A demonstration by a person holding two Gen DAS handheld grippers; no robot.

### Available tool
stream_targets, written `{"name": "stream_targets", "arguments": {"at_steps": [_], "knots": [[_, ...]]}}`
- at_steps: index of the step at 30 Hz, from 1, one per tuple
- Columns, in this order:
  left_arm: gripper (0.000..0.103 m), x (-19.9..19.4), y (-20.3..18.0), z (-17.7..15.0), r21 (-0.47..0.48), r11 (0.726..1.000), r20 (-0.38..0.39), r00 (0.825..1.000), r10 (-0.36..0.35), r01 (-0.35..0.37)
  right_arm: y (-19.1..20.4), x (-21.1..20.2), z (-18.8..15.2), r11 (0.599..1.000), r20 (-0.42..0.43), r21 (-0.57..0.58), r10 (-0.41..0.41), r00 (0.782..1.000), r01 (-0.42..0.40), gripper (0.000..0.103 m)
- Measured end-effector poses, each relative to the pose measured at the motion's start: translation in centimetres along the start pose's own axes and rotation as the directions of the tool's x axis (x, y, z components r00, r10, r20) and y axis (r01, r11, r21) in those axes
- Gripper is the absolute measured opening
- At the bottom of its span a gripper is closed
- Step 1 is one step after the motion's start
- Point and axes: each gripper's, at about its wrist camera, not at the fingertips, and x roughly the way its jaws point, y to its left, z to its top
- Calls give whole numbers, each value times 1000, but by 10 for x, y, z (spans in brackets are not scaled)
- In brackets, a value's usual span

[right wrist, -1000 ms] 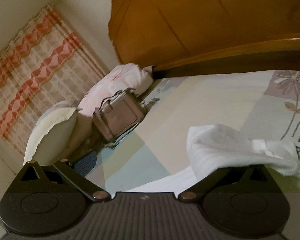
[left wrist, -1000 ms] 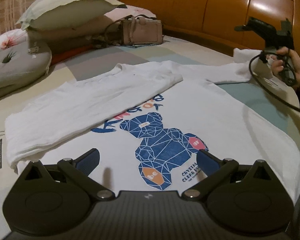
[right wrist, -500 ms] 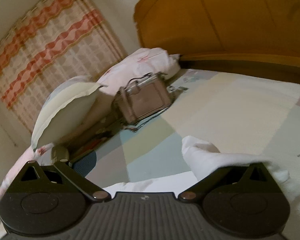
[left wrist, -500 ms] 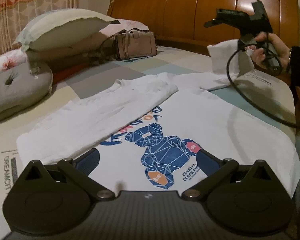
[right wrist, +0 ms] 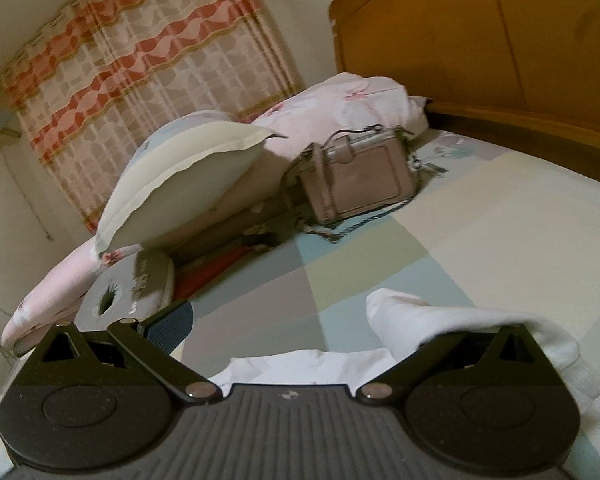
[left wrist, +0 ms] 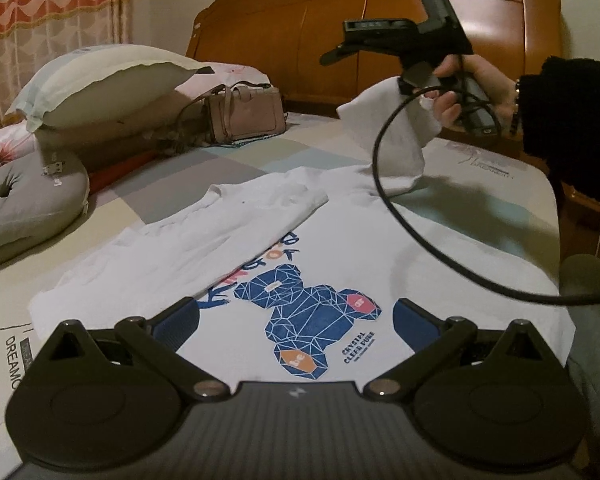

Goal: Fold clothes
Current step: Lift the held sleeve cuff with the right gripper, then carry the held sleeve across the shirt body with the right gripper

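Sleeve fabric [right wrist: 452,320] covers the right gripper's [right wrist: 296,320] right-hand finger in its own view, so that pad cannot be seen; the left finger [right wrist: 168,322] stands far off to the side with its blue ribbed pad bare. The cloth is draped over the hidden finger and lifted with it, but whether anything pinches it cannot be told. From the left wrist view, the right gripper [left wrist: 340,50] shows as a black angular body held in a hand [left wrist: 464,92] with a dark fuzzy cuff, its fingertips too small to read; the white sleeve [left wrist: 396,136] hangs beneath it in soft folds, raised above the bed [left wrist: 480,184].

White T-shirt [left wrist: 340,248] lies flat on the bed, face up, printed with a blue faceted bear and small lettering that is hard to make out. Its left side is already folded inward as a long, limp panel over the print's upper text. A black cable [left wrist: 420,240] loops across the shirt from the raised gripper.

Left gripper [left wrist: 296,320] hovers low over the shirt's hem, fingers spread wide and holding nothing, matte black links ending in blue pads.

Behind: a glossy wooden headboard [left wrist: 320,36], a plump cream pillow [left wrist: 100,84], a boxy mauve handbag [left wrist: 244,112], and a grey dimpled cushion [left wrist: 24,200] cut off at the frame edge. Bed cover has pastel blocks.
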Motion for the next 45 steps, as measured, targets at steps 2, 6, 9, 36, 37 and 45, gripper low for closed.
{"name": "stream_targets", "arguments": {"at_steps": [2, 6, 9, 36, 37, 45], "knots": [[102, -1, 1, 0, -6, 1000, 0, 1000, 2, -2, 10, 3, 1, 1000, -2, -15, 11, 1000, -11, 103], [102, -2, -1, -1, 3, 1000, -4, 1000, 12, -12, 29, 10, 3, 999, -11, -36, 30, 999, -31, 103], [102, -3, -4, -1, 16, 1000, -1, 1000, 3, -3, 43, 15, 4, 998, -20, -55, 43, 999, -44, 103], [102, -13, 6, -8, -2, 1000, -9, 1000, 6, -6, 159, 67, -15, 957, -174, -240, 125, 977, -165, 103], [102, -13, 6, -9, -3, 1000, -9, 1000, 7, -7, 162, 68, -16, 956, -176, -242, 126, 976, -167, 103], [102, -15, 8, -10, -11, 1000, -14, 1000, 14, -14, 183, 86, -35, 942, -204, -279, 131, 970, -186, 103]]}}
